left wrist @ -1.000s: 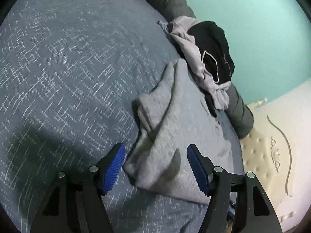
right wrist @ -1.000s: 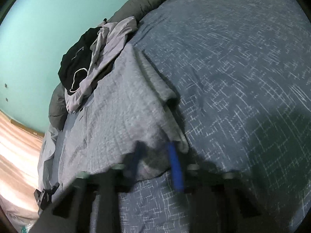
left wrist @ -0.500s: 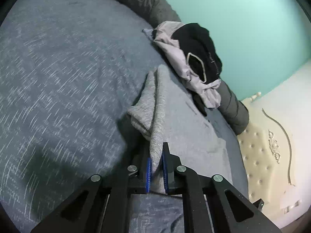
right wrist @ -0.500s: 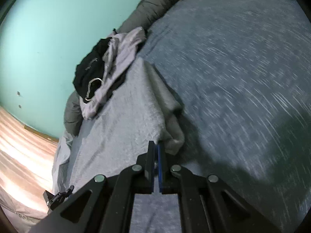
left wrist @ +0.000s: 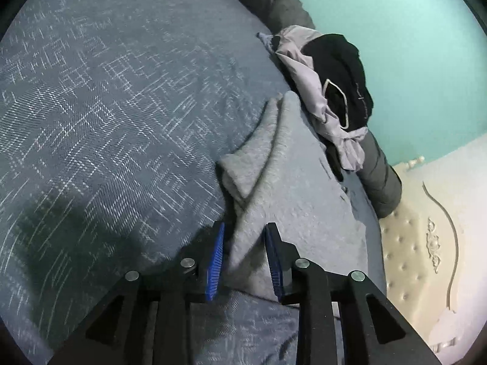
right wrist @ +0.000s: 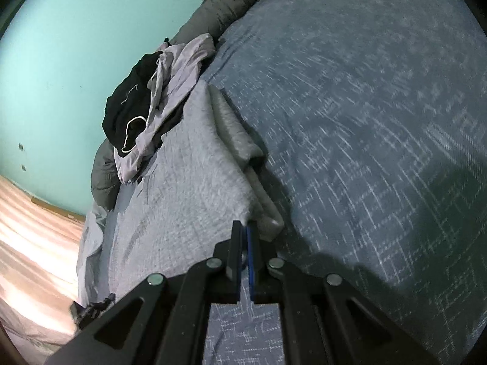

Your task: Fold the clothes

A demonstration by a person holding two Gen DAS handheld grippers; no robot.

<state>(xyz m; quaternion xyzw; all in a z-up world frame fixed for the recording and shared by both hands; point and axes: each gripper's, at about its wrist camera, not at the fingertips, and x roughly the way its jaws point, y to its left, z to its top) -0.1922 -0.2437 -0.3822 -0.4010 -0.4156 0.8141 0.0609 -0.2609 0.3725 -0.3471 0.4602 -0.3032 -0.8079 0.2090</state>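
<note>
The gray garment (left wrist: 292, 182) lies on the blue bedspread (left wrist: 106, 106), and everything here is placed from it. At its far end sits a heap of 2 more clothes, a lilac piece (left wrist: 307, 76) and a black piece with pale piping (left wrist: 338, 70), touching the garment's top edge. Behind that heap a dark gray bolster (left wrist: 380, 176) runs along the bed's edge, against a turquoise wall (left wrist: 411, 30). To the garment's right, past the bolster, a cream tufted headboard (left wrist: 411, 243) with a carved curl shows.

The left gripper (left wrist: 243, 243) is at the garment's near corner, its blue pads (left wrist: 214, 261) narrowly apart and opening, with a raised fold of gray cloth between them; the cloth there is blurred, so whether the pads touch it is hard to tell. A folded-over flap lies on the garment just beyond the fingers.

From the right wrist, the right gripper (right wrist: 245, 234) has its jaws pressed together at the garment's (right wrist: 188, 182) other near corner; whether cloth is pinched in them, I cannot tell. The rolled edge of the garment runs along beside it, toward the bedspread (right wrist: 365, 106). The clothes heap (right wrist: 152, 106) sits beyond, the wall (right wrist: 76, 30) behind, and wooden floor (right wrist: 36, 228) shows off the bed's side, with pale sheet (right wrist: 91, 243) hanging down.
</note>
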